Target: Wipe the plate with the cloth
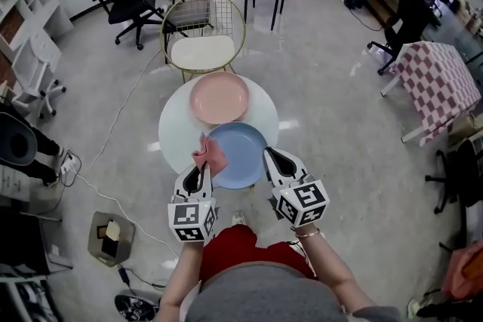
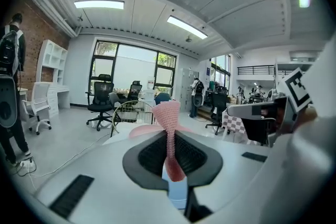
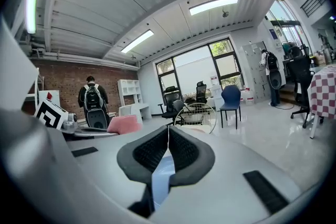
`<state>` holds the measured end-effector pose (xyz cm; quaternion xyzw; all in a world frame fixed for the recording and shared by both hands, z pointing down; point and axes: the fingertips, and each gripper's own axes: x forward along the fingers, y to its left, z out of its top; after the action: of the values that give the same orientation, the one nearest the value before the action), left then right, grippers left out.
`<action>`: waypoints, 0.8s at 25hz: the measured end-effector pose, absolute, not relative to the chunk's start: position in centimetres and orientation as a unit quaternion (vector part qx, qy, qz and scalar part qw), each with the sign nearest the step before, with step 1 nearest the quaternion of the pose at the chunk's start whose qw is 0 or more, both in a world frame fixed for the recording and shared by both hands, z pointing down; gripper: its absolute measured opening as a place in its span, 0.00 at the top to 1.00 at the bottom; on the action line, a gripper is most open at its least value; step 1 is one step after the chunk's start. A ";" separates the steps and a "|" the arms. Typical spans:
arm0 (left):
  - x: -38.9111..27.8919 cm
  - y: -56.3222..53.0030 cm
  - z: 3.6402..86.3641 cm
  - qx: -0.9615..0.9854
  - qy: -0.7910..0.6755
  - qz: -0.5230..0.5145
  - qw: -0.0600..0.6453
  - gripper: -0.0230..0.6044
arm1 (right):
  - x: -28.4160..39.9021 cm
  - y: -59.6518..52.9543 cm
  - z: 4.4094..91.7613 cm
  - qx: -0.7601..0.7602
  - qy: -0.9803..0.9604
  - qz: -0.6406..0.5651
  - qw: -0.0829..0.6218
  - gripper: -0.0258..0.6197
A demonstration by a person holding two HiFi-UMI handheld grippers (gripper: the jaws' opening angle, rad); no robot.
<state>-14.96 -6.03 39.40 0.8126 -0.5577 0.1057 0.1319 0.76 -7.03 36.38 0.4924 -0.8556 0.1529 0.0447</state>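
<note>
Blue plate (image 1: 241, 151) rests on the round table (image 1: 170, 124), rim pinched in our right gripper (image 1: 270, 156), while our left gripper (image 1: 202, 168) clamps the pink cloth (image 1: 210, 154) over its left edge; we judge wiping strokes come next.

Wire chair (image 1: 202, 50) behind round table (image 1: 172, 129), pink plate (image 1: 219, 97) beyond blue plate (image 1: 241, 151), open floor (image 1: 339, 133) alongside

The round white table (image 1: 175, 124) bears a pink plate (image 1: 219, 97) and, nearer, a blue plate (image 1: 240, 151).
</note>
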 end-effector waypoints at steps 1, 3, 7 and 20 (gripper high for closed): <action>-15.1 -6.8 39.5 0.815 -0.553 0.108 0.132 0.91 | 0.5 -7.7 36.6 0.495 -0.854 0.155 0.045 0.91; -15.5 -7.9 39.8 0.819 -0.546 0.114 0.133 0.91 | 0.0 -8.7 37.0 0.499 -0.850 0.162 0.047 0.91; -16.3 -9.1 40.7 0.823 -0.538 0.117 0.143 0.91 | -1.0 -9.6 37.4 0.501 -0.847 0.174 0.046 0.91; -17.2 -9.7 45.7 0.813 -0.526 0.148 0.199 0.91 | 0.6 -11.0 42.7 0.532 -0.814 0.214 0.094 0.91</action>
<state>-17.23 -9.71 45.67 0.8134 -0.5263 0.1476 0.1991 0.57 -11.03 42.69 0.5318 -0.8141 0.2136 0.0943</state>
